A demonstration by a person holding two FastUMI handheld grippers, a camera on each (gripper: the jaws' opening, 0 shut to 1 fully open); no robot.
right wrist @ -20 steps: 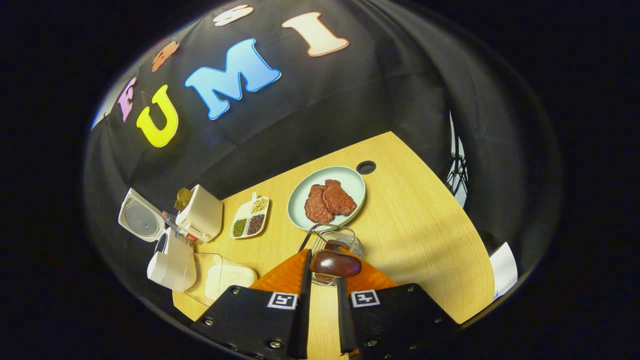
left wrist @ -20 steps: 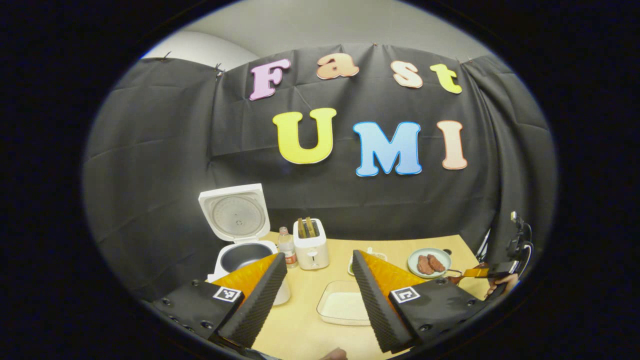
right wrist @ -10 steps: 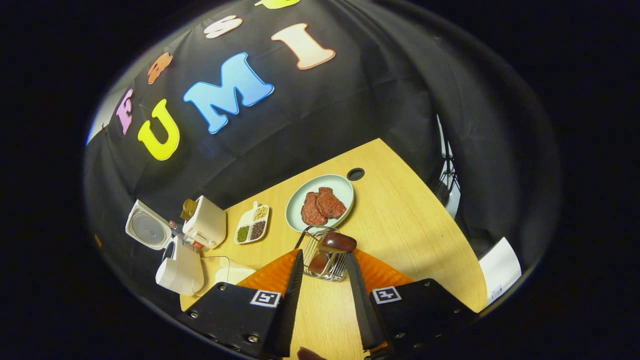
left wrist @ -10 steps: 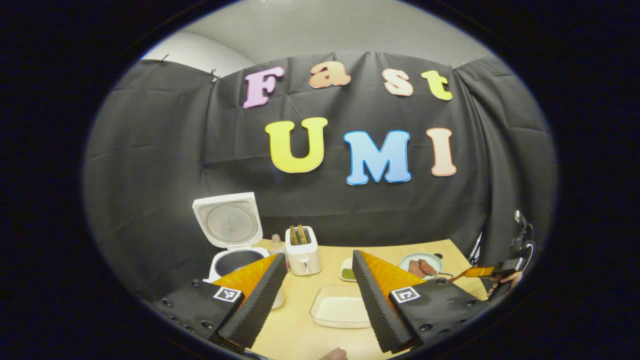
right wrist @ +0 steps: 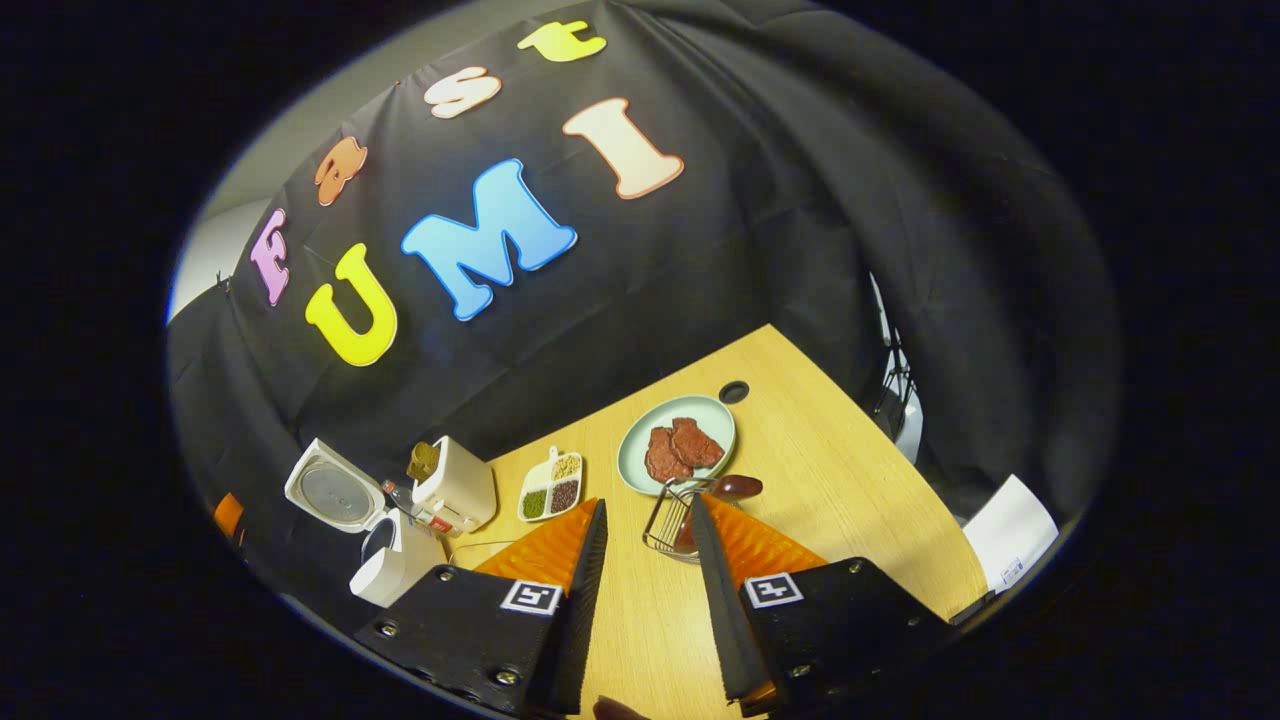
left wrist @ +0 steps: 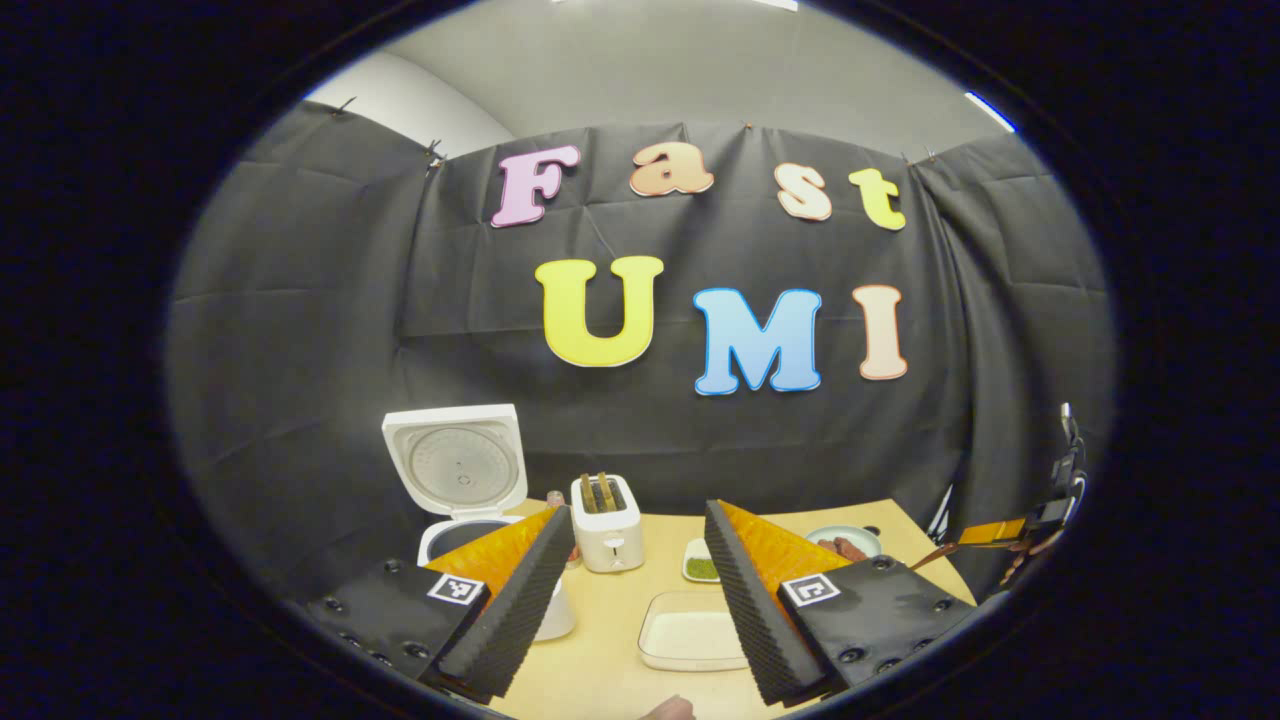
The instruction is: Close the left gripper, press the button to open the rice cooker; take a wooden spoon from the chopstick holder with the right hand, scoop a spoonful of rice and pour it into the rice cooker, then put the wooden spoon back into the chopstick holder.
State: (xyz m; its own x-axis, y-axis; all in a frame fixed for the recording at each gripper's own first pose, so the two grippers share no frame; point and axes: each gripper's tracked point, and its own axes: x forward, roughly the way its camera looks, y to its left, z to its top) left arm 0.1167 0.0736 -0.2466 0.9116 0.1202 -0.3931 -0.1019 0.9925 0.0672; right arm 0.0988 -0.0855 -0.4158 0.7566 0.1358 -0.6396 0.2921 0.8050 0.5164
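My left gripper (left wrist: 640,590) hangs wide open, holding nothing; my right gripper (right wrist: 645,600) also stands parted and empty, apart from the dark wooden spoon (right wrist: 735,487) resting in the wire chopstick holder (right wrist: 672,515) near the worktop's right edge. The white rice cooker (left wrist: 465,500), lid up, sits at the back left corner. I judge the task finished; only withdrawing remains.

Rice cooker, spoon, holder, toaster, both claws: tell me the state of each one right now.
Rice cooker: lid up, open.
Wooden spoon: standing in the chopstick holder.
Toaster: two slices in its slots.
Left claw: open, holding nothing.
Right claw: open, holding nothing.
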